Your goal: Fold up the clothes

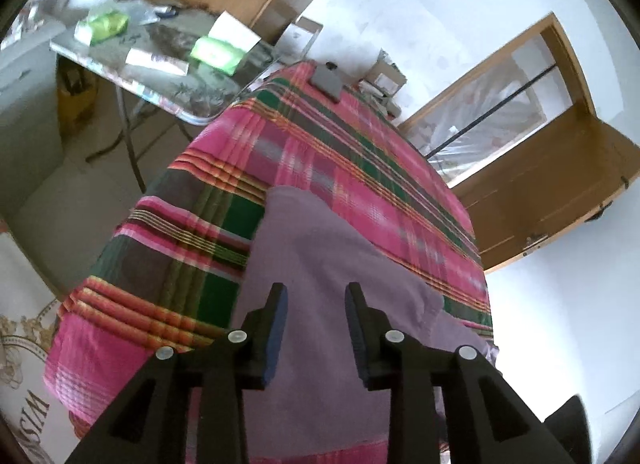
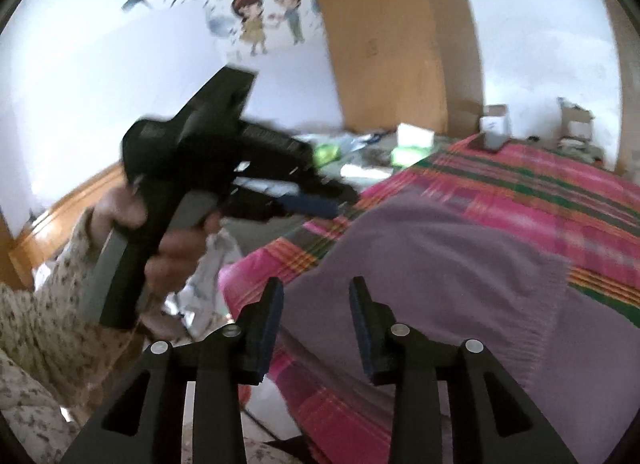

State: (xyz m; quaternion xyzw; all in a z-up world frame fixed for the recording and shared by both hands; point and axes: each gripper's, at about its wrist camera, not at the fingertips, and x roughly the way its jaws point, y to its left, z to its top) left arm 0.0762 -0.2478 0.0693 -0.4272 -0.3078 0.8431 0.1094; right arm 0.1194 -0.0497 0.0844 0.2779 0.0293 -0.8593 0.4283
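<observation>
A purple garment (image 1: 320, 264) lies folded on the pink and green plaid cover (image 1: 360, 144) of the bed. My left gripper (image 1: 316, 296) hovers above the garment's near part, its jaws apart with nothing between them. In the right wrist view the same garment (image 2: 440, 264) spreads over the bed's near corner. My right gripper (image 2: 316, 292) hangs over its near edge, open and empty. The left gripper (image 2: 320, 204) shows there too, held in a hand with a floral sleeve (image 2: 36, 304), pointing toward the bed.
A folding table (image 1: 160, 76) with green packets (image 1: 216, 50) and papers stands past the bed's far left corner. A grey flat item (image 1: 326, 82) lies at the bed's far end. Wooden wardrobe (image 2: 400, 44) and a wooden door (image 1: 540, 184) flank the room.
</observation>
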